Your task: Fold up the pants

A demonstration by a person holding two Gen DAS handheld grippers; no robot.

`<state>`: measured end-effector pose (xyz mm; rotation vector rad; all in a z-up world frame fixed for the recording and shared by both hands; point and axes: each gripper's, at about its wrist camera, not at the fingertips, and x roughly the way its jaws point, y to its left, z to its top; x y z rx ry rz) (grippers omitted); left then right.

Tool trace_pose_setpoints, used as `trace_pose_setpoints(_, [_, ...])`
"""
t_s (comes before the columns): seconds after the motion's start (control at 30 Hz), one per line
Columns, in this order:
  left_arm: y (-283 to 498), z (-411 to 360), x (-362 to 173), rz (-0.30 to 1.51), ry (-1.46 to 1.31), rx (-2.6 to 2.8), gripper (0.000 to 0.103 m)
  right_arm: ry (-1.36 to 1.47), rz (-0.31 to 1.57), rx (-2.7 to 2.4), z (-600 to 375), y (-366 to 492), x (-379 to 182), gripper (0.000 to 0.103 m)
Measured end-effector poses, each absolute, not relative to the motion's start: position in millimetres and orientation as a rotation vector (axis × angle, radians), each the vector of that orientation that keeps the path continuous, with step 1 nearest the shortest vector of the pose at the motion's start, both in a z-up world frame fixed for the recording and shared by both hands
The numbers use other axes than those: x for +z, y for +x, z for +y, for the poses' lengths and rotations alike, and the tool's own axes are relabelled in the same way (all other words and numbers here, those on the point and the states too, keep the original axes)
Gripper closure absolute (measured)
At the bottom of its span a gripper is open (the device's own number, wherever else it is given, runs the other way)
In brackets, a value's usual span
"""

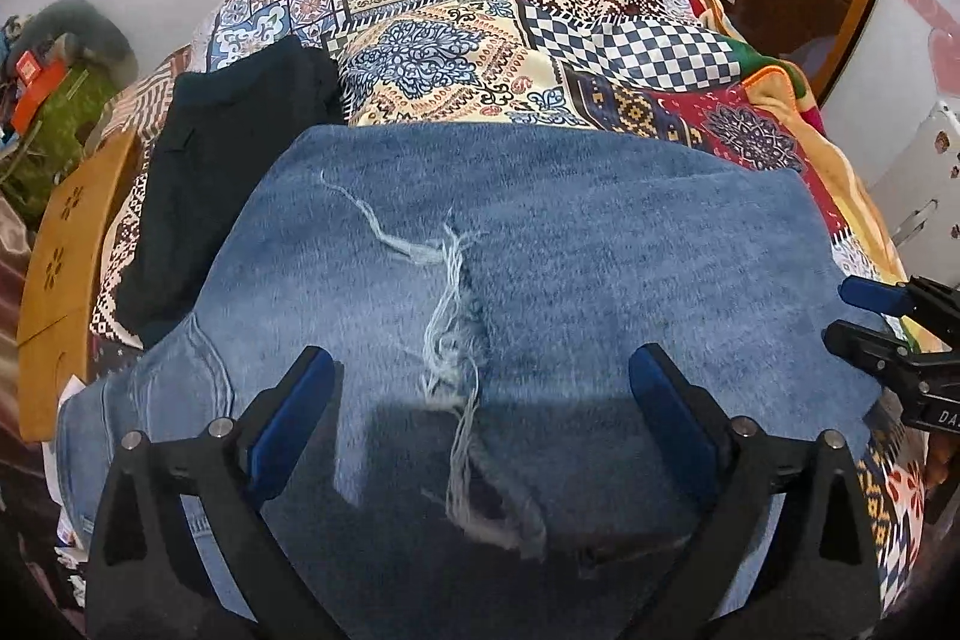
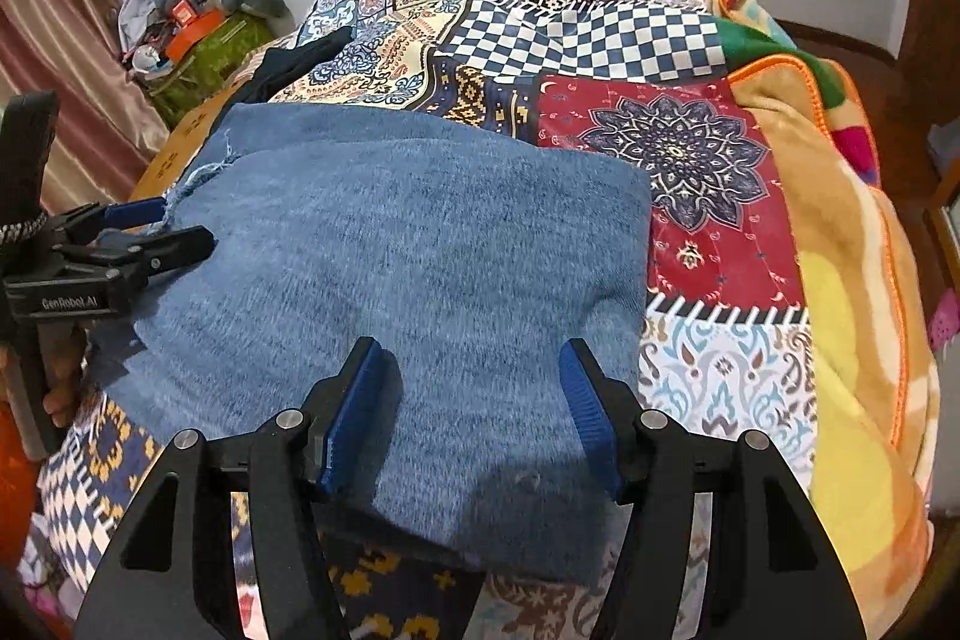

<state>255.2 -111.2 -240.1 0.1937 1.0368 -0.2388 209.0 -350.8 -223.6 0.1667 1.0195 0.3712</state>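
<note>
Jeans (image 1: pixel 540 280) lie folded on a bed covered by a patchwork quilt (image 1: pixel 480 40), the blue denim spread flat across the near part of the bed. In the left wrist view a frayed rip (image 1: pixel 450 340) runs down the middle of the top layer, with pale threads hanging loose. The waistband end with a pocket seam (image 1: pixel 198 370) shows at the lower left of that view, lying under the folded layer.

The left gripper (image 1: pixel 483 388) hangs just above the denim with its two blue-padded fingers wide apart, one on each side of the rip, holding nothing. The right gripper (image 2: pixel 471 376) is likewise spread open over the denim near its right edge, with no cloth between the pads. In the right wrist view the left gripper (image 2: pixel 162 226) appears at the left edge, over the frayed side of the jeans.

A dark garment (image 1: pixel 228 148) lies on the quilt just beyond the jeans at the left, touching their far left corner. An orange and yellow blanket (image 2: pixel 840 280) lies along the right side of the bed. A wooden board (image 1: pixel 66 232) stands at the left edge of the bed, and a cluttered pile of things (image 2: pixel 186 28) sits beyond it near a pink curtain (image 2: pixel 66 58)
</note>
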Motion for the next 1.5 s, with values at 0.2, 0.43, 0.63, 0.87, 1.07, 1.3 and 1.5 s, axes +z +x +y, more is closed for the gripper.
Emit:
trace_pose_setpoints(0.2, [237,-105,-234,1.006,0.2,-0.213,0.003,0.154,1.021,0.316,-350,200,-220,0.045])
trace_pose_setpoints(0.43, [216,-81,-215,0.963,0.176,-0.172,0.003,0.109,1.027,0.261,-347,194,-204,0.035])
trace_pose_setpoints(0.63, [203,-35,-190,0.898,0.122,-0.058,0.003,0.059,0.949,0.275,-333,193,-174,0.035])
trace_pose_setpoints(0.87, [182,51,-171,0.842,0.015,0.095,0.003,0.066,0.831,0.35,-299,198,-136,0.026])
trace_pose_setpoints(1.07, [164,127,-195,0.922,-0.147,0.184,0.003,0.054,0.793,0.463,-256,207,-136,0.024])
trace_pose_setpoints(1.3, [149,181,-262,1.13,-0.43,0.143,0.003,0.028,0.982,0.462,-232,229,-190,0.024])
trace_pose_setpoints(1.5, [148,187,-309,1.255,-0.656,-0.007,0.003,0.017,1.026,0.465,-229,231,-199,0.023])
